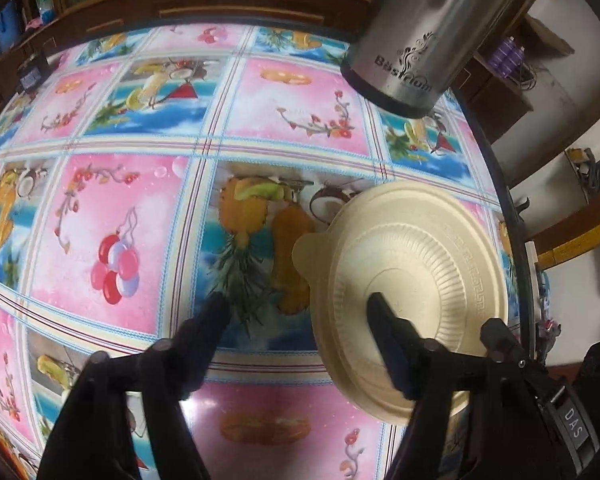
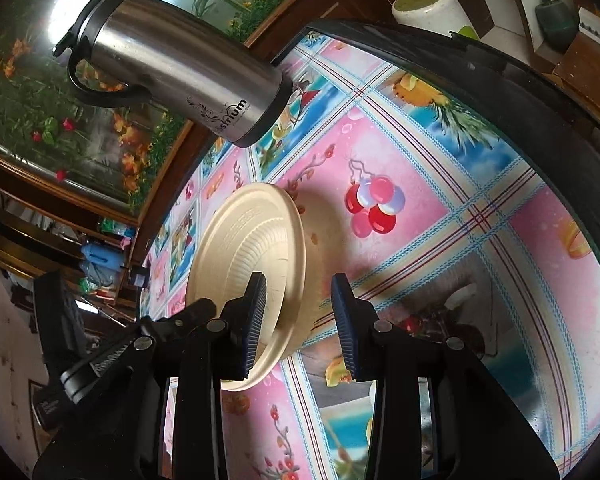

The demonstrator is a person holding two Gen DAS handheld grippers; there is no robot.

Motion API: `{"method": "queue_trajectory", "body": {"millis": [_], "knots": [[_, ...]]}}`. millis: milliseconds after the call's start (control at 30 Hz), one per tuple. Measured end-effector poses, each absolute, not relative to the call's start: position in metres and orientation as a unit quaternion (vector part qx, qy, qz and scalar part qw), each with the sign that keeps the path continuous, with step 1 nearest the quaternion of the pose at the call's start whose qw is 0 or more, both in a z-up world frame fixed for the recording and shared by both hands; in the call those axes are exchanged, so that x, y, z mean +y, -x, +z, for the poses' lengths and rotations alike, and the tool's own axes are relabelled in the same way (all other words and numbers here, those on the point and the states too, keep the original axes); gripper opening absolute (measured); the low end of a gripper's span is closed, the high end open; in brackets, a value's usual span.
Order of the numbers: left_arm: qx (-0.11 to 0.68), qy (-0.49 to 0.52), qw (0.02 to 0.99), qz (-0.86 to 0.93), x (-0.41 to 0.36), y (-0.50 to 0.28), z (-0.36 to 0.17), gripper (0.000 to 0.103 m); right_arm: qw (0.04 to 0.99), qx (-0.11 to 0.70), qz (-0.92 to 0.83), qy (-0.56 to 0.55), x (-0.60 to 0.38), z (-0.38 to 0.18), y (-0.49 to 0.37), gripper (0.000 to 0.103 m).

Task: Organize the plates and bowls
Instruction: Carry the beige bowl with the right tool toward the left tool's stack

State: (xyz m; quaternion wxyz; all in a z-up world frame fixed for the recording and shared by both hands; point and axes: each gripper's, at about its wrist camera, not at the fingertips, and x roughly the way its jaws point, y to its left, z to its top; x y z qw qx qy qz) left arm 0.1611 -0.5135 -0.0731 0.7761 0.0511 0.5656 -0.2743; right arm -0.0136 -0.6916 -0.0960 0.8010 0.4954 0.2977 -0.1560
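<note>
A cream ribbed plate with a small tab (image 1: 416, 280) lies on the colourful tablecloth near the table's right edge in the left wrist view. My left gripper (image 1: 300, 304) is open above the cloth; its right finger (image 1: 388, 340) hangs over the plate's middle, its left finger (image 1: 208, 336) over the pineapple picture. In the right wrist view the same plate (image 2: 248, 248) shows left of centre. My right gripper (image 2: 300, 320) is open, its left pad (image 2: 254, 320) over the plate's near rim, its right pad (image 2: 346, 324) over the cloth.
A steel vacuum flask with black base and handle (image 1: 424, 40) stands at the table's far right; it also shows in the right wrist view (image 2: 172, 68). The table's black rim (image 2: 500, 80) curves close by. A white cylinder (image 2: 432, 8) sits beyond the table.
</note>
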Motion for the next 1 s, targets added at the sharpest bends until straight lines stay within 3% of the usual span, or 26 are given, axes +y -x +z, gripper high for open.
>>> {"method": "queue_trajectory", "body": {"millis": [167, 400, 700, 1000], "knots": [[0.565, -0.059, 0.774, -0.278, -0.514, -0.16, -0.077, 0.039, 0.799, 0.302, -0.164, -0.493, -0.691, -0.1, 0.011, 0.032], [0.559, -0.064, 0.77, -0.302, -0.52, -0.153, -0.075, 0.014, 0.802, 0.297, -0.158, -0.493, -0.688, -0.099, 0.01, 0.013], [0.558, -0.059, 0.769, -0.307, -0.498, -0.145, -0.073, 0.013, 0.789, 0.31, -0.133, -0.514, -0.677, -0.101, 0.014, 0.012], [0.544, -0.041, 0.787, -0.288, -0.423, -0.122, -0.061, 0.012, 0.799, 0.333, -0.103, -0.49, -0.613, -0.088, 0.029, 0.01]]}}
